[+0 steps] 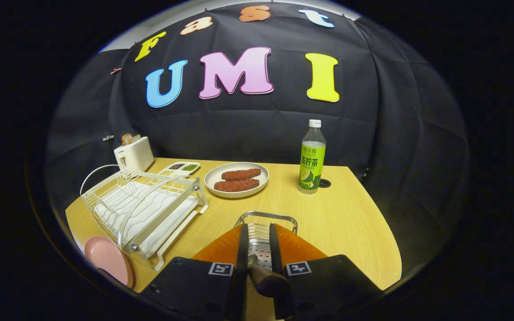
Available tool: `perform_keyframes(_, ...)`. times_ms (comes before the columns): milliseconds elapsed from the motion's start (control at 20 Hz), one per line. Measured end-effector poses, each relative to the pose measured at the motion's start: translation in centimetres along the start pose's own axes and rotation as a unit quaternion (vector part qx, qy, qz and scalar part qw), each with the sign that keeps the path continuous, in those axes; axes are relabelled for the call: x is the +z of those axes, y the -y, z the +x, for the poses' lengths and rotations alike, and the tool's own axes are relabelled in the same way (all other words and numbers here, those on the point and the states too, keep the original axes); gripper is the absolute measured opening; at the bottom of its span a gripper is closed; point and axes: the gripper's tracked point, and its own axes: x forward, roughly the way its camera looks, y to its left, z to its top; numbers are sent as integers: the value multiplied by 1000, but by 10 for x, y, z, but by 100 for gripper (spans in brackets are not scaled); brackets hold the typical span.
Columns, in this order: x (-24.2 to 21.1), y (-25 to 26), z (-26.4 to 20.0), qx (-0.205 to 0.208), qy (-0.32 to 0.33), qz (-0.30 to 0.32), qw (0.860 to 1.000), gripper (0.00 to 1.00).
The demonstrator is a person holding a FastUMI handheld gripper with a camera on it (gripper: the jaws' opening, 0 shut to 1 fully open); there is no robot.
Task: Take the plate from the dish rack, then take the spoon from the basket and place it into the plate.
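Observation:
My gripper (258,229) hangs over a metal wire basket (267,215) near the table's front, its two fingers close together. Between them lies a spoon (266,281) with a brown wooden handle and a metal stem that points into the basket; both fingers appear to press on the handle. The spoon's bowl is hidden by the fingers. A pink plate (107,258) lies flat on the table to the left of the fingers, just in front of the white wire dish rack (141,205). The rack holds no dishes that I can see.
Beyond the basket a cream plate (221,174) holds two brown patties. A green-labelled bottle (312,158) stands to the right of it by a cable hole (325,183). A white toaster (133,154) and a divided condiment tray (180,167) sit behind the rack.

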Motion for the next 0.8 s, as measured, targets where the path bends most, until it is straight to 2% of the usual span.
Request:
perform_keyframes(150,7,-6,0,2,3,-14,1000,21)
perform_keyframes(350,21,-13,-3,6,14,-22,1000,19)
perform_keyframes(550,57,-11,-7,-2,37,-16,999,19)
perform_keyframes(800,113,-16,-38,-4,69,-25,997,18)
